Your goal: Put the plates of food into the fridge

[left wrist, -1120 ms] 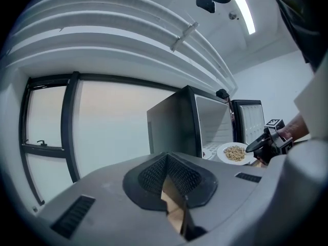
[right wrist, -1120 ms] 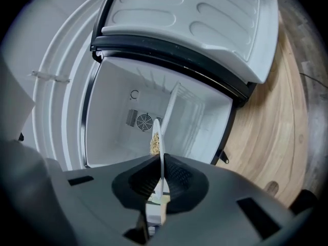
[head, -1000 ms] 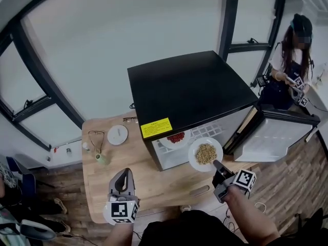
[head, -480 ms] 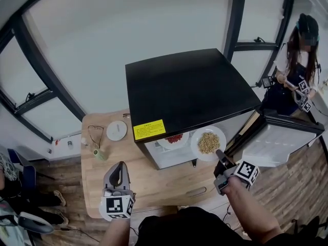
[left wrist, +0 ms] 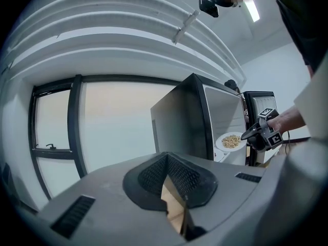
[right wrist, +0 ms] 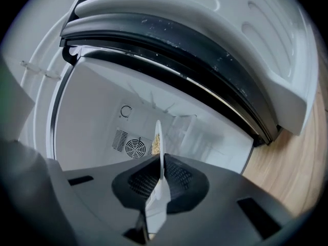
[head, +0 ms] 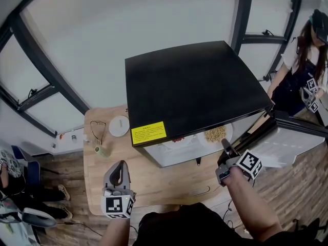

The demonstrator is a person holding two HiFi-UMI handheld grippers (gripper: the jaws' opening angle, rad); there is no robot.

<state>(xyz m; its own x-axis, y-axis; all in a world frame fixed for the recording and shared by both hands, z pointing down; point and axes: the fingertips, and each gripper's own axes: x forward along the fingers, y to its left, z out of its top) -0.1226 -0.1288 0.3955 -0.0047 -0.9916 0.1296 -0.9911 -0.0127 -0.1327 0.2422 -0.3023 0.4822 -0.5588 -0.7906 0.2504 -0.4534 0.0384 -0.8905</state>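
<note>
The black fridge (head: pixel 195 86) stands on the wooden table (head: pixel 154 183) with its door (head: pixel 287 142) swung open to the right. My right gripper (head: pixel 225 147) is shut on the rim of a white plate of beige food (head: pixel 216 134), which is partly under the fridge's top edge at the opening. In the right gripper view that plate (right wrist: pixel 159 152) shows edge-on between the pads, in front of the white interior and its fan grille (right wrist: pixel 135 147). A plate of red food (head: pixel 177 139) lies inside, mostly hidden. My left gripper (head: pixel 119 176) hangs shut and empty over the table.
A small white lid (head: pixel 119 125), a pair of glasses (head: pixel 98 129) and a little green cup (head: pixel 101 150) lie at the table's left. Another person (head: pixel 302 70) with grippers stands behind the open door. The door's black seal (right wrist: pixel 179 70) runs just above my right gripper.
My right gripper has carried the plate of beige food forward to the fridge opening, and the fridge's top now hides part of it. The left gripper has hardly moved.
</note>
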